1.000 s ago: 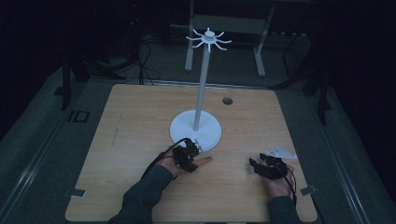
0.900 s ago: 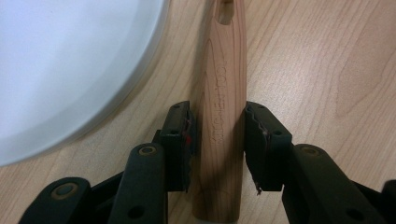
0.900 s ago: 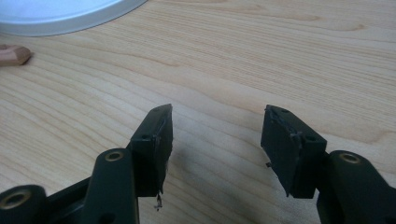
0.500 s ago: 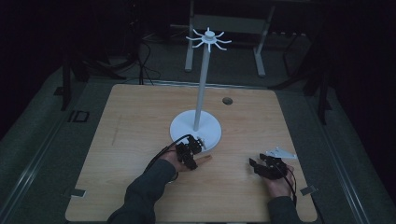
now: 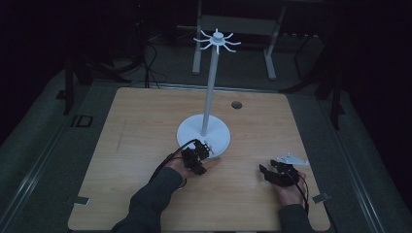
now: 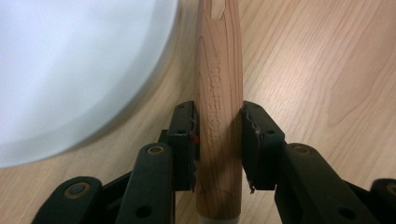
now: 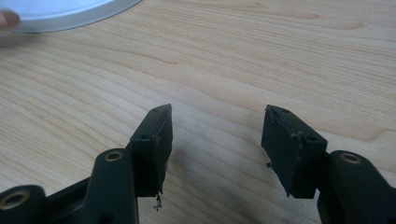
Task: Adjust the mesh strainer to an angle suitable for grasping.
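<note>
Left jaws have just closed on wooden handle (image 6: pixel 218 116) — clamped between them; right jaws gape.

Wooden handle (image 6: pixel 218 116) cut off top and bottom; engraved lettering unreadable; white base (image 6: pixel 70 70) cropped

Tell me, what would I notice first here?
First, the tall white stand with curly hooks on top, in the middle of the wooden table. Beside its round base, the left gripper has just closed on a wooden handle. The right gripper rests open over bare table.
</note>
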{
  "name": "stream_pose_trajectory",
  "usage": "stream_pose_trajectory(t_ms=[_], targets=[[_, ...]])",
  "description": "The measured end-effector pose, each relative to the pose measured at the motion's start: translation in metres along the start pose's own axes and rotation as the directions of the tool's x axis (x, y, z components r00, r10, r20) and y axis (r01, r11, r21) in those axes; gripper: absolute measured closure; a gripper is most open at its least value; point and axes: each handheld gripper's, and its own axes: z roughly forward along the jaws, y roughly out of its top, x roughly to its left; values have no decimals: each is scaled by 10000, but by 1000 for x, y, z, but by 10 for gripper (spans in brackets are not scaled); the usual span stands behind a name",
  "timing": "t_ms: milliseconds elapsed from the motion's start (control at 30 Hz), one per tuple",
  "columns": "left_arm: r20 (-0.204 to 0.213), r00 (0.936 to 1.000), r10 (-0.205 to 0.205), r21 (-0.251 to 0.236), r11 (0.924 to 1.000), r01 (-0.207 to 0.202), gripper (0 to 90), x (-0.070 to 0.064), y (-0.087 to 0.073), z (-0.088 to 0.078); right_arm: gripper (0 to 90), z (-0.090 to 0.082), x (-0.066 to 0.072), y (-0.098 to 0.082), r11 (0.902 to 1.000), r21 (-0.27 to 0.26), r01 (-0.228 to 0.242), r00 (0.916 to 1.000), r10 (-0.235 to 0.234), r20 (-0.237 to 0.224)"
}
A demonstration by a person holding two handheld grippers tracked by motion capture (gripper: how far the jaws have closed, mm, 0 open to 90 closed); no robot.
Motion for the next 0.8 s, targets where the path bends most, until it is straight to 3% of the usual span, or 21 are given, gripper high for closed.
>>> stream_pose_trajectory(t_ms=[100, 133, 267, 300, 567, 600, 633, 667, 700, 800], targets=[[-107, 9999, -121, -448, 9989, 116, 680, -2, 0, -8, 428, 0, 0, 0, 10000, -3, 9, 10000, -9, 5], [-167, 9996, -233, -790, 9966, 219, 681, -2, 0, -13, 427, 0, 0, 0, 10000, -19, 19, 10000, -19, 3], [-187, 9989, -442, -1274, 9910, 414, 681, -3, -1, -20, 427, 0, -1, 0, 10000, -21, -20, 10000, 20, 5], [-243, 9983, -529, -1592, 9861, 483, 682, -4, -1, -25, 427, 0, -1, 0, 10000, -18, -41, 10000, 41, 12], [-441, 9968, -674, -2337, 9707, 553, 682, -8, -1, -38, 426, -1, -1, -1, 10000, -9, -32, 10000, 32, 74], [-521, 9956, -782, -2599, 9636, 621, 682, -8, -1, -41, 426, -1, -1, -1, 10000, -6, -50, 10000, 50, 73], [-521, 9956, -782, -2599, 9636, 621, 682, -8, -1, -41, 426, -1, -1, -1, 10000, -17, -63, 10000, 63, 70], [-608, 9942, -882, -2832, 9567, 675, 683, -9, -2, -45, 425, -1, -1, -1, 10000, -18, -87, 9999, 87, 73], [-608, 9942, -882, -2832, 9567, 675, 682, -9, -2, -45, 425, -1, -1, -1, 10000, -18, -87, 9999, 87, 73], [-734, 9916, -1064, -3230, 9433, 773, 682, -10, -2, -51, 425, -1, -1, -1, 10000, -21, -87, 9999, 87, 83]])
